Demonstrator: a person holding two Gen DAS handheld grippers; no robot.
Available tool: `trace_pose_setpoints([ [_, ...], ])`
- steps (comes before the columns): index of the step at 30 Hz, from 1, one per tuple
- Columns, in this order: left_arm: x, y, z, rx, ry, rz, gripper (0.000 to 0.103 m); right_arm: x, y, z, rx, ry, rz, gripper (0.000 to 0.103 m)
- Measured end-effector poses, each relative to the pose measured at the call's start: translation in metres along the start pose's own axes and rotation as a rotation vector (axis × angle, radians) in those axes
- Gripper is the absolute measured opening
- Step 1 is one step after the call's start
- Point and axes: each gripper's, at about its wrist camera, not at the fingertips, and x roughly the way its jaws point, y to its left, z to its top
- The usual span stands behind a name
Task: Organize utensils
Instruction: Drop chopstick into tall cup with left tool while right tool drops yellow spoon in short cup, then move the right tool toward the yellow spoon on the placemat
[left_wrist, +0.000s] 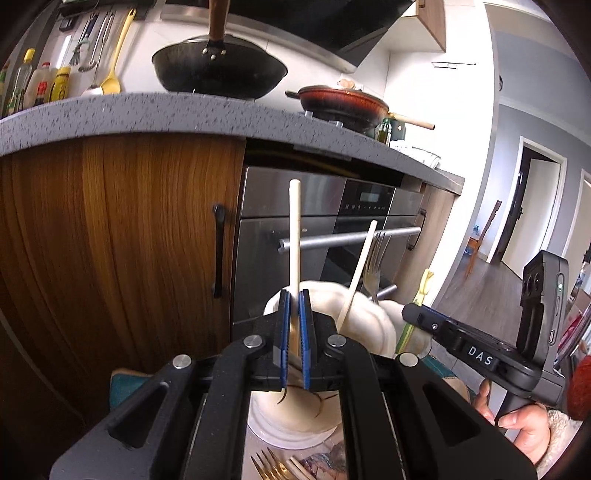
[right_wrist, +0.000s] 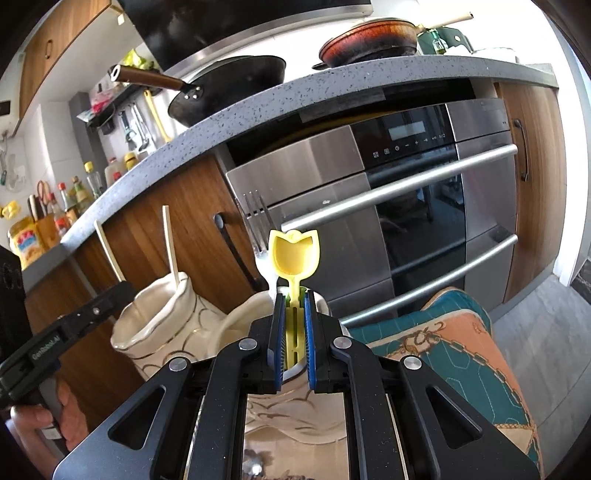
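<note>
My left gripper (left_wrist: 294, 295) is shut on a cream chopstick (left_wrist: 295, 229) that stands upright over a cream ceramic holder (left_wrist: 332, 299). A second chopstick (left_wrist: 360, 266) leans inside that holder. My right gripper (right_wrist: 294, 295) is shut on the stem of a yellow tulip-shaped spoon (right_wrist: 294, 254), bowl up, over a second cream holder (right_wrist: 240, 317). A steel fork (right_wrist: 258, 229) stands in this second holder, tines up. The first holder (right_wrist: 155, 314) sits just left of it, with the left gripper (right_wrist: 123, 288) at its rim.
Several gold forks and chopsticks (left_wrist: 273, 469) lie below the holders. Behind are wooden cabinet doors (left_wrist: 129, 240), a steel oven (right_wrist: 406, 206) with bar handles, and a grey countertop (left_wrist: 184, 110) bearing a wok (left_wrist: 219, 70). A teal and orange cushion (right_wrist: 454, 350) lies to the right.
</note>
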Motion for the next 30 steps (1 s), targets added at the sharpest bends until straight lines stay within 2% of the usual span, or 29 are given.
trace_pose_setpoints([
  [4,0.0,0.0,-0.002,0.008,0.006,0.005,0.006,-0.002,0.002,-0.001,-0.013,0.001,-0.005,0.013],
  [5,0.0,-0.001,-0.002,0.011,0.008,0.009,0.006,-0.003,0.002,-0.001,-0.013,0.002,-0.004,0.019],
  [9,-0.001,-0.002,-0.001,0.017,0.015,0.015,0.01,-0.01,0.003,0.001,-0.011,-0.013,0.003,0.031],
  [10,-0.002,-0.001,-0.001,0.015,0.012,0.011,0.014,-0.013,0.003,0.001,-0.01,-0.019,-0.002,0.035],
  [12,-0.008,-0.001,0.0,0.013,0.002,0.019,0.037,-0.017,0.002,0.001,-0.002,-0.024,-0.004,0.04],
  [15,-0.017,0.001,0.001,0.009,-0.009,0.023,0.047,-0.027,-0.001,0.001,0.005,-0.033,-0.006,0.05],
  [16,-0.019,0.001,0.001,0.008,-0.008,0.024,0.051,-0.031,-0.001,0.001,0.001,-0.036,-0.008,0.056],
  [17,-0.021,0.002,0.001,0.007,-0.006,0.027,0.062,-0.035,-0.001,0.0,-0.007,-0.038,-0.01,0.064],
  [18,-0.025,0.003,-0.001,0.005,-0.005,0.032,0.071,-0.038,0.0,-0.001,-0.016,-0.039,-0.009,0.068],
  [20,-0.031,0.005,-0.004,0.008,-0.002,0.04,0.078,-0.046,0.003,-0.003,-0.037,-0.037,-0.002,0.078],
  [25,-0.047,0.012,-0.016,0.011,0.032,0.063,0.097,-0.061,0.01,-0.015,-0.081,-0.004,0.009,0.091],
  [30,-0.062,0.019,-0.03,0.006,0.074,0.069,0.097,-0.069,0.021,-0.031,-0.123,0.042,-0.001,0.095],
])
